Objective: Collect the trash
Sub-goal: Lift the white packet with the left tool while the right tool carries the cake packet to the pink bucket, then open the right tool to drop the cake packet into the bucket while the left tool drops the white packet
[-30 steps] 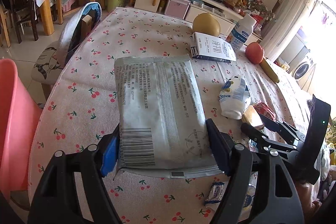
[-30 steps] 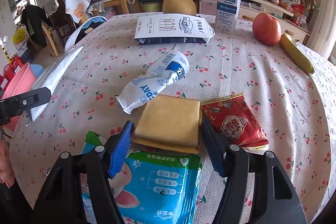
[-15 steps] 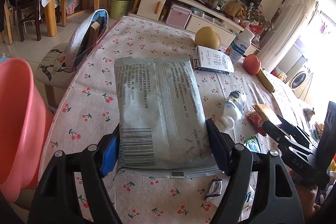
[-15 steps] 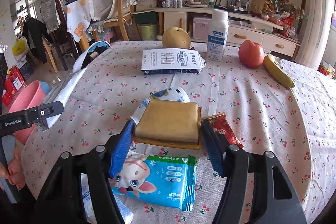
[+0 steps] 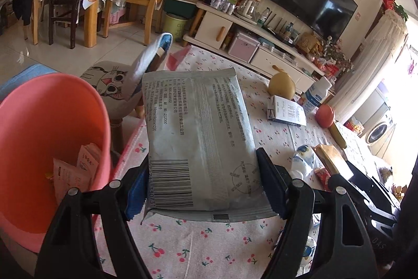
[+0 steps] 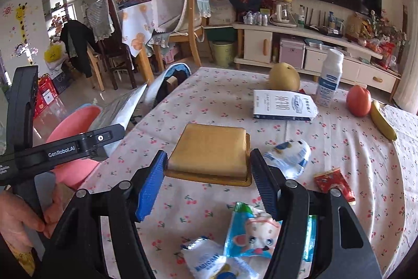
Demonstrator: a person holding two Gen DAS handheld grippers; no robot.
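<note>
My left gripper [image 5: 202,191] is shut on a flat grey packet [image 5: 198,140] with a barcode, held above the table's left edge beside a pink bin [image 5: 49,137]. Some paper wrappers [image 5: 78,169] lie inside the bin. My right gripper [image 6: 207,182] is shut on a flat tan packet [image 6: 211,151], lifted over the cherry-print tablecloth [image 6: 214,106]. In the right wrist view, the left gripper [image 6: 86,143] with the grey packet [image 6: 120,109] shows at the left over the pink bin [image 6: 75,122]. The tan packet [image 5: 330,158] also shows in the left wrist view, at the right.
On the table lie a crumpled white-blue wrapper [image 6: 290,156], a red sachet [image 6: 334,182], a blue cartoon packet [image 6: 253,234], a milk carton [image 6: 284,106], a pear [image 6: 283,76], a bottle [image 6: 330,77], an apple [image 6: 359,101] and a banana [image 6: 382,122]. A chair [image 5: 117,85] stands beside the bin.
Both grippers rose and drew back from the table with their packets. The left one swung toward the pink bin, which now fills more of its view. The tan packet left the tabletop.
</note>
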